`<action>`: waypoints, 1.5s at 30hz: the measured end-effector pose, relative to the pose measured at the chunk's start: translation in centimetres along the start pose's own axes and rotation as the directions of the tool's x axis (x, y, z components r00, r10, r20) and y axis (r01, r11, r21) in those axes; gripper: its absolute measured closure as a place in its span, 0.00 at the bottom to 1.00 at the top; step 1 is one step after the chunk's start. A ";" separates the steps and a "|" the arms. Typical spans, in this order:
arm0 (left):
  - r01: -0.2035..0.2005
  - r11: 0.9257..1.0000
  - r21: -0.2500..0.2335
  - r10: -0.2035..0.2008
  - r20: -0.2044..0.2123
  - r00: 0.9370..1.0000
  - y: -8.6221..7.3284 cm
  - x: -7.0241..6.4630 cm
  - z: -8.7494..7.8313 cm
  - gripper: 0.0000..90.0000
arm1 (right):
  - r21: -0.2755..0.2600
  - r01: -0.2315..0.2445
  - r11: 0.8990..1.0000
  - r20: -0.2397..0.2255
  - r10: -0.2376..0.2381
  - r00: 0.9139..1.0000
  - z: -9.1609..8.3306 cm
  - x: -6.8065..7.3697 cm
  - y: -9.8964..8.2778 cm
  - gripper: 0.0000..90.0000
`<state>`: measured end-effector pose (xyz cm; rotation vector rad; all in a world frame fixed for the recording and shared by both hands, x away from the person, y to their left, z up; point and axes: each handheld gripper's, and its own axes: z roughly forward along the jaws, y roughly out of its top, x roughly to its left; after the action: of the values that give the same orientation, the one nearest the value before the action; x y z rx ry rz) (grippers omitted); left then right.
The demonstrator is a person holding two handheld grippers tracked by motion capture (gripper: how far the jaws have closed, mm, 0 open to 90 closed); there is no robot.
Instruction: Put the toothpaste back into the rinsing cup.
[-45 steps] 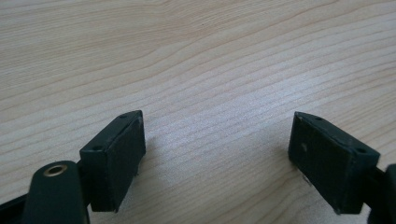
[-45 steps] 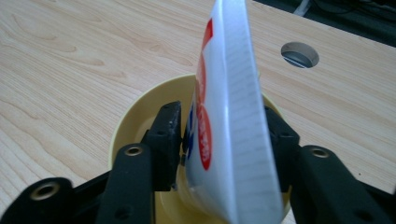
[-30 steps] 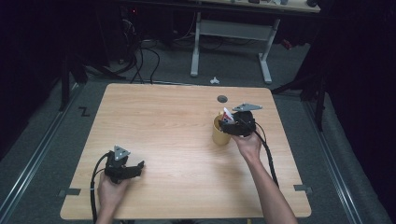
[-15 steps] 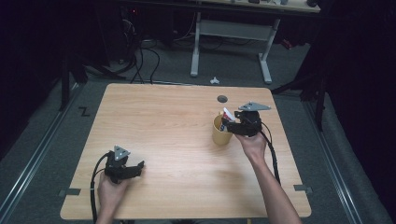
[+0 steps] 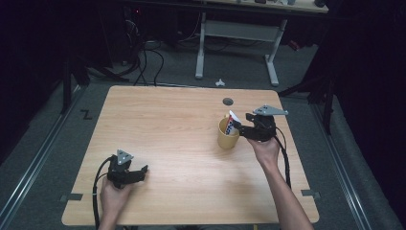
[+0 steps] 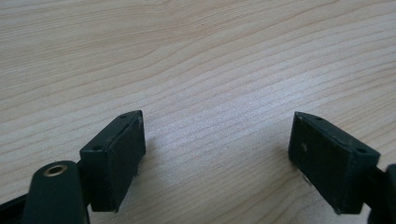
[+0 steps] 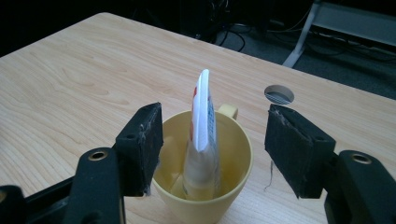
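A yellow mug (image 5: 227, 136) stands right of the table's middle, and a white tube with red and blue print (image 5: 232, 121) stands upright in it. My right gripper (image 5: 240, 127) hovers just right of the mug, pointing at it, jaws open. In the right gripper view the mug (image 7: 236, 161) and tube (image 7: 201, 116) lie beyond my gripper (image 7: 215, 145), and neither pad touches them. My left gripper (image 5: 141, 172) rests low near the front left of the table. In the left gripper view it (image 6: 217, 149) stands open over bare wood.
The wooden table (image 5: 158, 124) has a round cable hole (image 5: 228, 101) behind the mug. A white-legged desk (image 5: 234, 33) and floor cables (image 5: 143, 52) lie beyond the far edge. A small white object (image 5: 219, 82) lies on the floor.
My right gripper has drawn back from above the mug, to the right and slightly up. The tube stays standing in the mug. The left hand has not moved.
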<state>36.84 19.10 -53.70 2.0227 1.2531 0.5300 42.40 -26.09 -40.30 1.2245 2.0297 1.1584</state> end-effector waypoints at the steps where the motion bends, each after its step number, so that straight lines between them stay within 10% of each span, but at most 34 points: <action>1: 0.000 1.000 0.000 0.000 0.000 1.000 0.0 0.0 0.0 0.21 | -0.001 -0.002 1.000 -0.001 0.002 1.000 -0.1 -0.1 0.0 0.42; 45: 0.000 1.000 0.000 0.000 -0.001 1.000 0.0 0.0 0.0 0.21 | -0.080 -0.061 0.995 0.007 0.062 0.998 -5.2 -2.0 -2.2 0.44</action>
<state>36.84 19.10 -53.70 2.0228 1.2534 0.5305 38.41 -30.51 -39.58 1.2586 1.9318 1.2486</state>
